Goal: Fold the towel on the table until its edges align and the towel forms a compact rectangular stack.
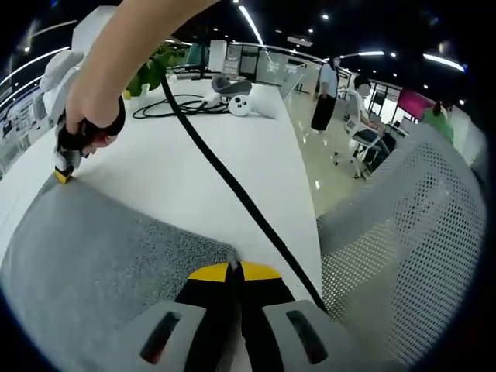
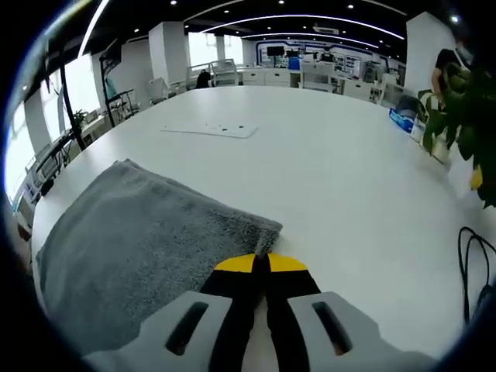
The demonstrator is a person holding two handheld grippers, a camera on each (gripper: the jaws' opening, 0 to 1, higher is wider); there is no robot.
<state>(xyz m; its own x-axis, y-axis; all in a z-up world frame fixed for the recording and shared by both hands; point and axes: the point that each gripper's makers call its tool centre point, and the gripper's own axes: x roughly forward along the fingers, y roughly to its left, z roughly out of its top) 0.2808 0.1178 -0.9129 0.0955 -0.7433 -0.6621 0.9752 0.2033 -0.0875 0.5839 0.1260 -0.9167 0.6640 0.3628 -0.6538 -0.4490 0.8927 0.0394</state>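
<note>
Both the left tongs (image 1: 234,269) and right tongs (image 2: 260,262), low in frame, sit clamped on corners of the grey towel (image 1: 93,248) on the desk (image 2: 325,155), so a fold looks underway; next, carry both corners across evenly.

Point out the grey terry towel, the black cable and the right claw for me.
Grey terry towel (image 2: 147,248): right gripper view, middle of its top layer.
Black cable (image 1: 232,186): left gripper view, mid-run across the white table.
Right claw (image 1: 63,175): left gripper view, yellow tips at the towel's far corner.

The towel (image 2: 147,240) is plain grey. The desk (image 2: 325,170) is white. Both tools, left (image 1: 235,270) and right (image 2: 260,263), have yellow tips on black jaws. A black cable (image 1: 232,186) crosses the desk.
</note>
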